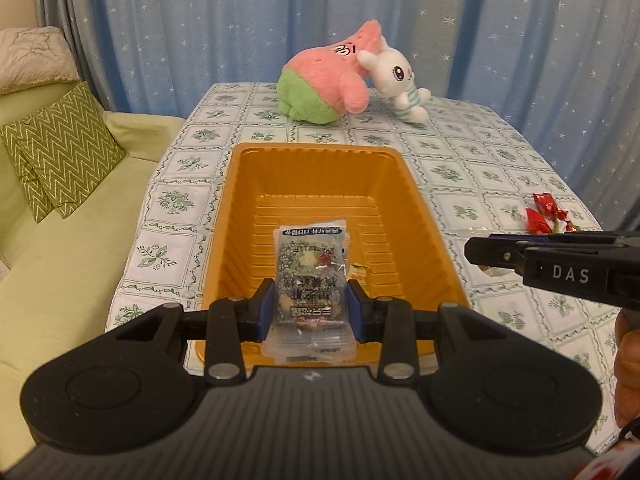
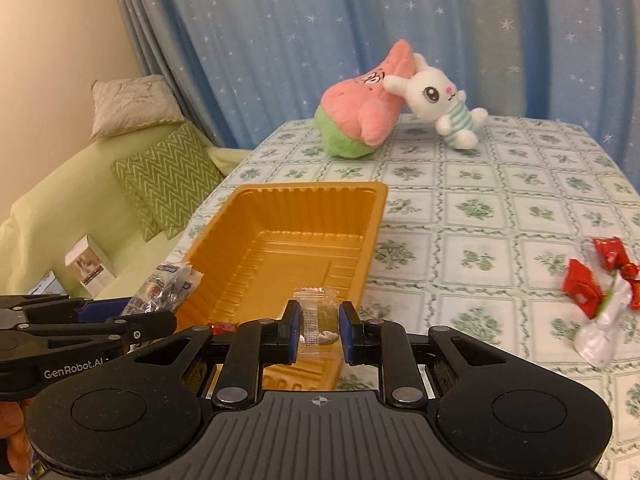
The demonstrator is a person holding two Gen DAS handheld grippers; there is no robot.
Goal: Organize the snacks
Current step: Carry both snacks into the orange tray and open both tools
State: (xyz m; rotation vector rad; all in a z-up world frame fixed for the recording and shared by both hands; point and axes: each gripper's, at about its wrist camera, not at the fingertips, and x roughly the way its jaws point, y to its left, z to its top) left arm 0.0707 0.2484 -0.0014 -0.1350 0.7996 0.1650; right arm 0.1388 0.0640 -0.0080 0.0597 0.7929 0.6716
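Both grippers are bringing snacks to the orange tray (image 1: 320, 152). The left gripper (image 1: 311, 310) pinches a printed nut packet (image 1: 310, 276) over the tray's near end, above a small sweet already lying inside. The right gripper (image 2: 319, 330) clamps a small clear packet (image 2: 318, 312) at the tray's near right corner. Next, I'd guess, each must lower and let go inside. Red-wrapped candies (image 2: 592, 280) wait on the right of the flowered tablecloth (image 2: 500, 208). Two plush toys (image 2: 396, 104) sit far back, before a starry blue curtain (image 2: 360, 20); a green sofa (image 1: 60, 240) stands left.
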